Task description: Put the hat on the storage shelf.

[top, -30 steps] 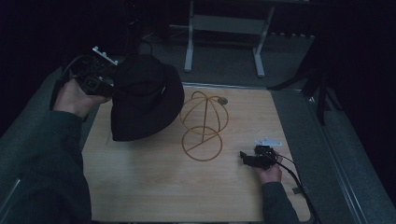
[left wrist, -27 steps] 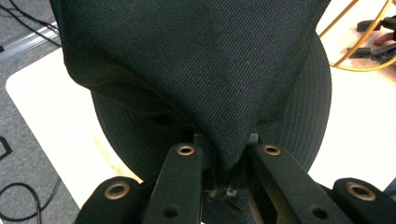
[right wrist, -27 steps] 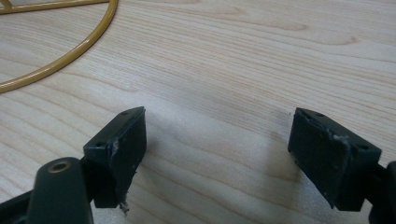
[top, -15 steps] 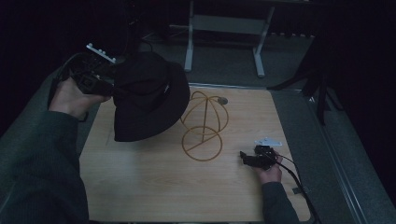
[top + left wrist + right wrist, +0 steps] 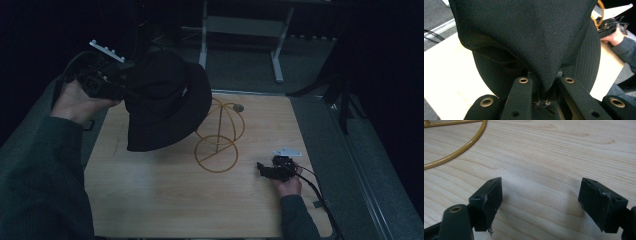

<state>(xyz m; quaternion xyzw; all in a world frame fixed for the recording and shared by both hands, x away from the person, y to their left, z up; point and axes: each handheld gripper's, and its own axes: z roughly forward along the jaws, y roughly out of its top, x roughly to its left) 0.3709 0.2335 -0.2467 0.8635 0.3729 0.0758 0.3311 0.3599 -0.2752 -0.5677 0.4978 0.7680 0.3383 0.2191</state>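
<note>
black hat (image 5: 167, 107): brim fold pinched between left gripper (image 5: 545, 96) jaws, crown hanging beyond them above table (image 5: 160, 200) | wire stand (image 5: 220, 135): just beyond hat, ahead of right gripper (image 5: 540, 202) | right jaws wide apart, nothing between them, resting on wood

The high view is dim and underexposed: the surroundings sink into near black, and only the table (image 5: 165, 200) catches muted light. Both gripper views are far brighter; the wood there looks pale, almost washed out. The black hat (image 5: 529, 37) shows sharp weave, while the nearest fingers (image 5: 486, 202) blur softly and cast faint shadows.
</note>
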